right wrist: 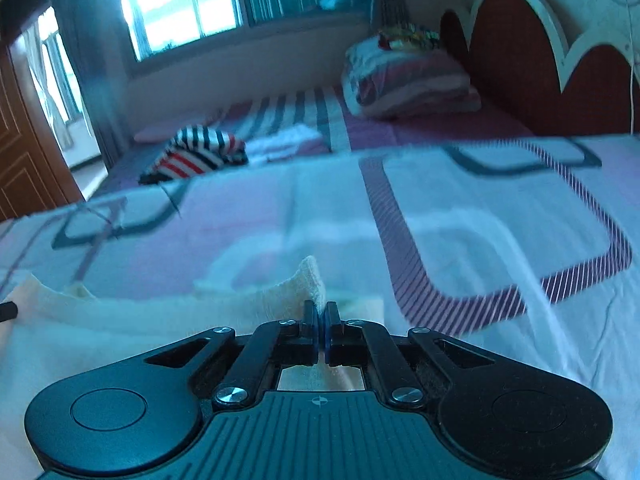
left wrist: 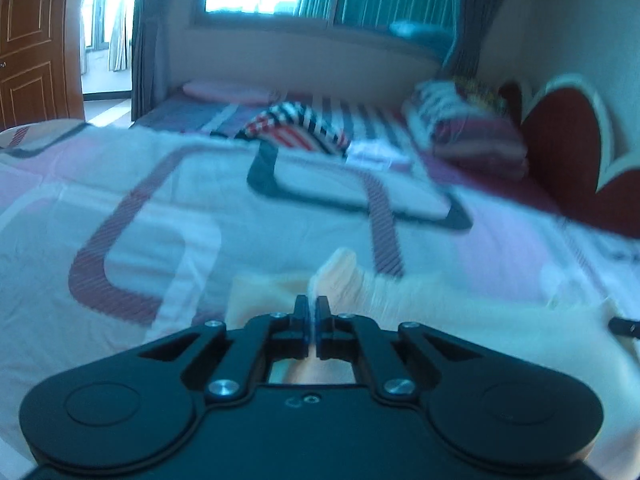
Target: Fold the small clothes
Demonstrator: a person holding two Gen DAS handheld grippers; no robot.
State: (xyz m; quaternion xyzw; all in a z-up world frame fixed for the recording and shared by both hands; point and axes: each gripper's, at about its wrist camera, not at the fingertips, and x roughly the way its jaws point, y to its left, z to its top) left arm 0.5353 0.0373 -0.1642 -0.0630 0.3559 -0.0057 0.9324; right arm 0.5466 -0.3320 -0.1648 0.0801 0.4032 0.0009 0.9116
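Blur softens most of what your two gripper cameras show, so the far things read only as shapes and colours. Your left gripper (left wrist: 311, 306) has its jaws pressed together on a raised fold of the pale cream knitted garment (left wrist: 340, 276), which lies on the near part of the white bedspread with mauve and dark rounded-square outlines (left wrist: 160, 208). Your right gripper (right wrist: 320, 310) is likewise pinching a ribbed edge of the same garment (right wrist: 308, 280), lifted into a small peak just beyond the fingertips. How the garment is shaped overall you cannot tell: both gripper bodies hide its near part, and its edges merge with the pale bedspread.

Farther away, a crumpled cloth with black-and-white and red-and-white stripes (left wrist: 296, 128) lies on the bed, well apart from the garment. In the right view a low stack of white folded cloth (right wrist: 288, 140) sits just right of it; the left view shows that only as a pale smear. A bundled pink and white quilt (right wrist: 404, 80) rests near the dark red scalloped headboard with white trim (right wrist: 516, 56).

The left view catches a small black tip (left wrist: 624, 326) at its right edge, cut off; the right view catches a similar one (right wrist: 8, 311) at its left edge. The brown panelled wooden door (left wrist: 32, 40) shows at far left, cropped.
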